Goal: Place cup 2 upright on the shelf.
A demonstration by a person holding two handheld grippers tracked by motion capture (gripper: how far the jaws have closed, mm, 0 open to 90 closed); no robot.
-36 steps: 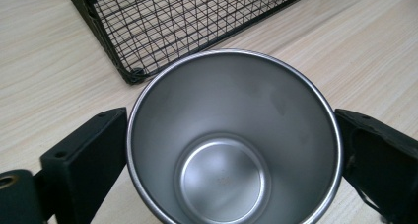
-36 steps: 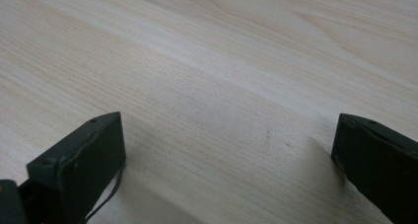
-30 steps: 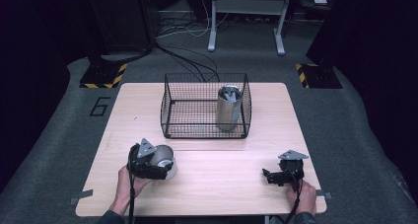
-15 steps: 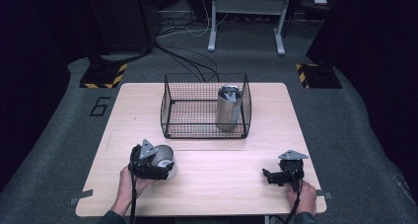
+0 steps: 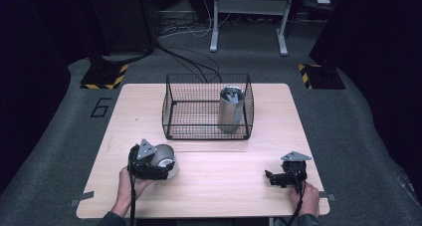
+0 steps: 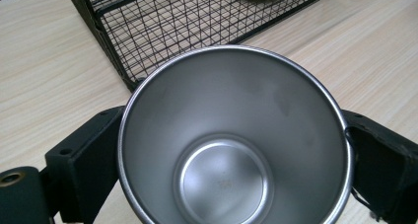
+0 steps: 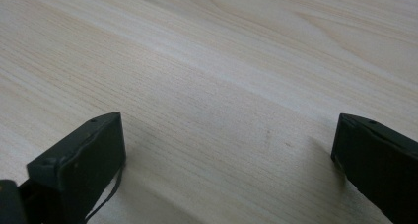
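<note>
Right now I am holding the steel cup (image 5: 163, 159) in my left gripper (image 5: 155, 165), with the jaws clamped against its outer wall on both sides. In the left gripper view the cup (image 6: 231, 150) is facing the camera mouth-first, so I am looking straight down into its bare inside to the round bottom, and one black jaw is pressing on each flank. From the high view the cup is sitting at the near left of the worktop (image 5: 224, 186), tipped on its side in the grip, just short of the near left corner of the wire basket (image 5: 169, 119).

That basket is standing at the middle of the far half of the worktop, and a second, taller metal cup (image 5: 231, 109) is standing upright inside it, close to its right wall. In the left gripper view the basket's (image 6: 162, 21) mesh is rising just beyond the rim of the cup I am gripping.

My right gripper (image 5: 278, 177) is resting at the near right of the worktop, well apart from the cup and the basket. Its jaws are standing wide apart, with bare wood (image 7: 236, 86) between them.
</note>
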